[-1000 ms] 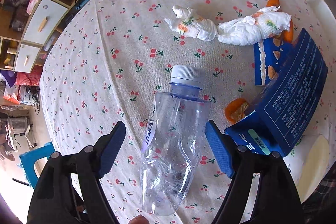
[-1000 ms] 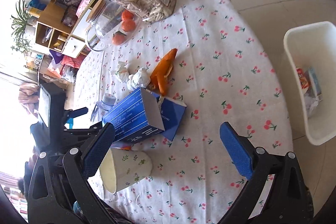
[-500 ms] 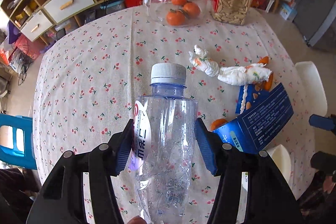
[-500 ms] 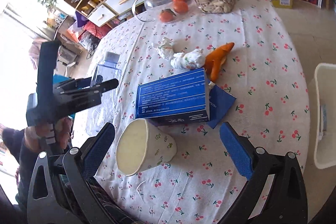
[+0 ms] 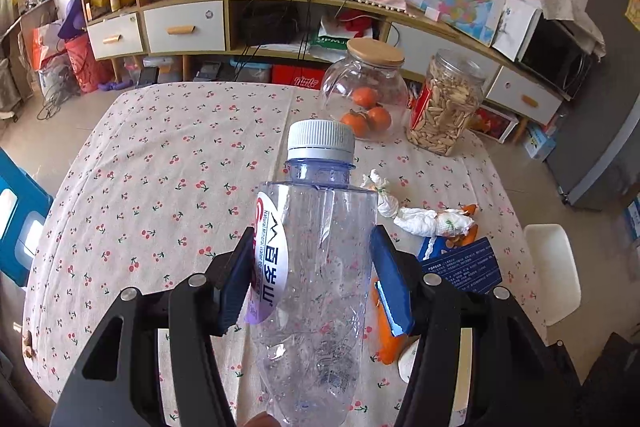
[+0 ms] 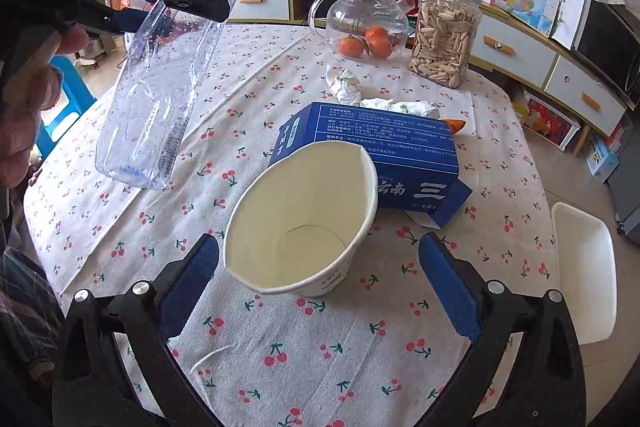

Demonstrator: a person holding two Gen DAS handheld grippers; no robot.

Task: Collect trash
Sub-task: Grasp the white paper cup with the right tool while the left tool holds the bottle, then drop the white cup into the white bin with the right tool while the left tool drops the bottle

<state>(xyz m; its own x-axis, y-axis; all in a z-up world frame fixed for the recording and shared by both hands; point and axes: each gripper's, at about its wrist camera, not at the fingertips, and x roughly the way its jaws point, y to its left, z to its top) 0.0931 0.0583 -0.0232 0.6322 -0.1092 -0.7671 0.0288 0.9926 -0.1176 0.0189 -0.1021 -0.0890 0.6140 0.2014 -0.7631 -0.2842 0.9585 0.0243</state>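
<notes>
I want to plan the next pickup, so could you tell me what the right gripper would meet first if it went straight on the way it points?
Most likely the paper cup, lying on its side with its mouth toward the right gripper, whose jaws are open. The blue box is behind it. Depth is hard to judge.

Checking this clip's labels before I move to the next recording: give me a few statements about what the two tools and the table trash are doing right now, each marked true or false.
1. The left tool is shut on the plastic bottle. True.
2. The bottle lies on the tablecloth. False: it hangs in the air above the table, clear of the cloth.
3. The right tool grips the paper cup. False: its fingers stand open on either side of the cup, which lies tipped on the table.
4. The blue box lies just behind the cup. True.
5. The bottle has no cap. False: a white cap is on it.
</notes>
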